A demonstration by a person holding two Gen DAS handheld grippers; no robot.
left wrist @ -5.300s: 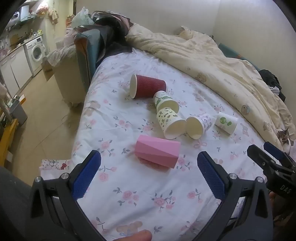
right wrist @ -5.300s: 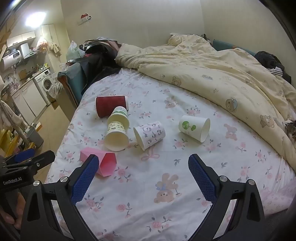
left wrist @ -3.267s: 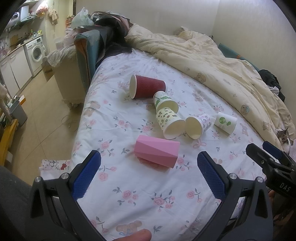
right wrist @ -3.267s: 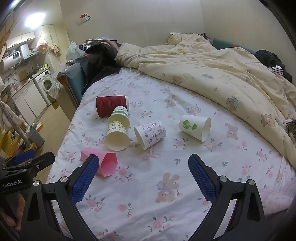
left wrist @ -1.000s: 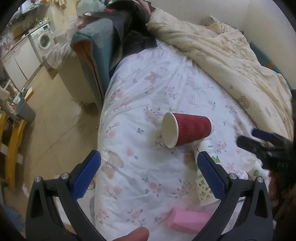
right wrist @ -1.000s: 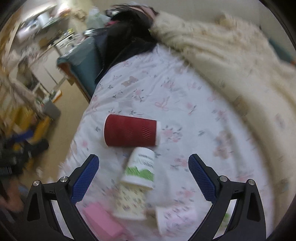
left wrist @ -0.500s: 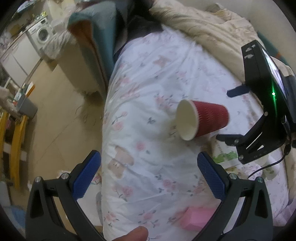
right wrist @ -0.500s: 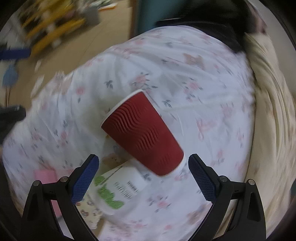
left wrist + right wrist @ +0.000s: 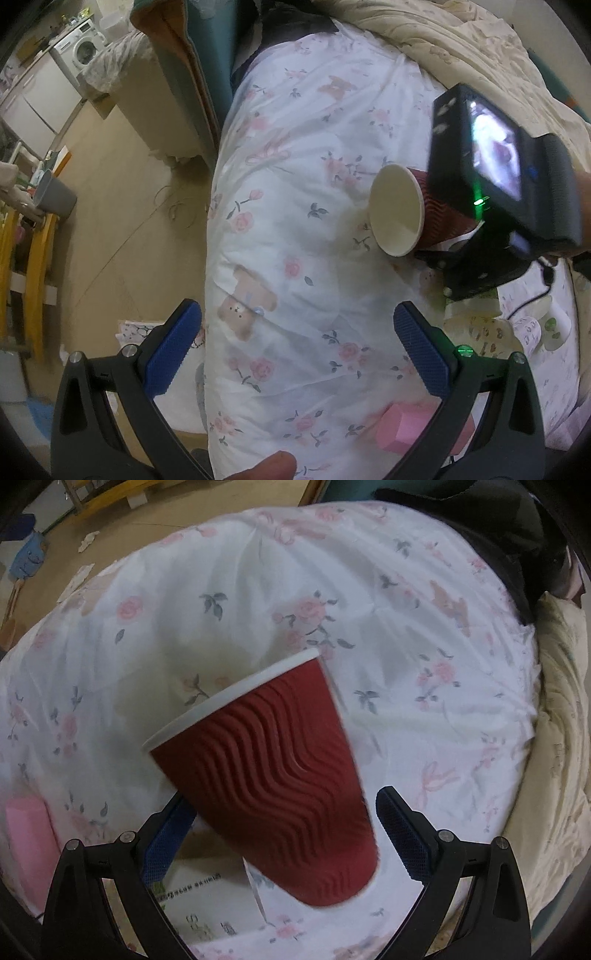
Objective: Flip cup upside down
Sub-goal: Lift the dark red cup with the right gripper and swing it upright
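Note:
A red ribbed paper cup lies on its side on the floral bed sheet, its white mouth facing the left wrist camera. My right gripper is open with the cup's base end between its blue pads; I cannot tell whether they touch it. From the left wrist view the right gripper's body covers the cup's rear. My left gripper is open and empty above the sheet near the bed's edge.
A pink faceted cup lies near the bed's edge. A white and green cup lies under the red cup's base, and patterned cups lie beyond. The floor drops off left; a cream duvet lies behind.
My right gripper has moved in so the red cup's base now sits between its pads. My left gripper has shifted slightly closer to the bed's edge.

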